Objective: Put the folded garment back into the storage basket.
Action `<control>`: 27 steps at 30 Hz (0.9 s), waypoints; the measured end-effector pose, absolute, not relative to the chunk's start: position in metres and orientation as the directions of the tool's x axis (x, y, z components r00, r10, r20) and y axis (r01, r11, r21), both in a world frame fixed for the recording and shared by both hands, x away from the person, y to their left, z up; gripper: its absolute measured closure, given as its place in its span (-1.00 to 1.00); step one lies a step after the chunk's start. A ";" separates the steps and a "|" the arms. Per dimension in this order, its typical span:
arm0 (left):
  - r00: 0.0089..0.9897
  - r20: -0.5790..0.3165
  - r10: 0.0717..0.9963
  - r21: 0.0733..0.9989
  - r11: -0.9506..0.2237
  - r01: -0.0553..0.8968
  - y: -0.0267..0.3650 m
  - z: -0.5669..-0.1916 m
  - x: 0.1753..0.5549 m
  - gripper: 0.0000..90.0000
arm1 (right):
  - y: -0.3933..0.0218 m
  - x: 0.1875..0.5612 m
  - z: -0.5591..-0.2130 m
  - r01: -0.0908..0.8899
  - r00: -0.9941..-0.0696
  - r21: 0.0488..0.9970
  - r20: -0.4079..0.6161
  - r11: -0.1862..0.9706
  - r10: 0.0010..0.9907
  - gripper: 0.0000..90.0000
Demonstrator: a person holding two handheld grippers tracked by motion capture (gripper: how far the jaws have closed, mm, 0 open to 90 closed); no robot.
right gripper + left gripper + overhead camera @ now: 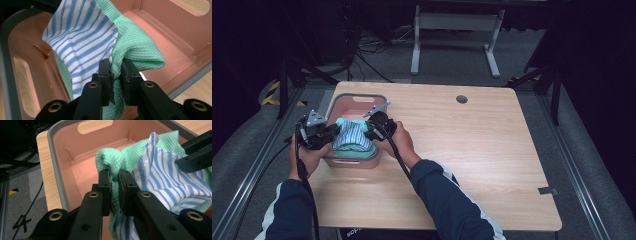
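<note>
A green waffle-weave cloth point(117, 157) and a blue-and-white striped cloth point(165, 180) hang bunched together over a pink tub with a grey rim point(354, 98), which sits near the left edge of the wooden table point(472, 150). The striped piece lies against the green one, and both are lifted so that their lower folds trail down into the tub.

The left gripper point(114, 185) is clamped on a fold of the green cloth at the bundle's left side; the fabric is squeezed thin between its two black jaws. The right gripper point(116, 75) pinches the green cloth too, at the bundle's right side, with the edge of the striped cloth lying just beside its jaws. Whether any striped fabric is also caught in that pinch I cannot tell. In the high view the two grippers face each other across the tub, one on each side of the bundle. Holding it at two opposite points probably keeps the cloths from sagging or slipping apart while they are over the tub; whether they are going in or coming out is not clear from this moment alone.

By count: two cloths, one tub, two grippers, one table. The tub has a cut-out handle point(95, 125) in its far wall, and I see nothing else lying in it.
</note>
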State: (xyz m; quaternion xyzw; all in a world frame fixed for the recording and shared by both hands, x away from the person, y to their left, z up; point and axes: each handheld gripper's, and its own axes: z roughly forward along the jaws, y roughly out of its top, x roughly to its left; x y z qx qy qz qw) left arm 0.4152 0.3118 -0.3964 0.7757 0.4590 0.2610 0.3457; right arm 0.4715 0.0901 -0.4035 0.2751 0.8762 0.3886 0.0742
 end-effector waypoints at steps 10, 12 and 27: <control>0.429 0.098 0.898 0.779 -0.337 0.528 0.312 -0.393 0.413 0.70 | 0.086 0.473 -0.402 0.431 -0.827 0.722 0.077 0.542 0.556 0.67; 0.429 0.100 0.898 0.781 -0.338 0.525 0.312 -0.392 0.413 0.70 | 0.085 0.473 -0.401 0.430 -0.828 0.722 0.076 0.542 0.555 0.66; 0.451 0.109 0.886 0.785 -0.355 0.508 0.307 -0.390 0.411 0.70 | 0.080 0.469 -0.394 0.415 -0.834 0.734 0.070 0.538 0.548 0.61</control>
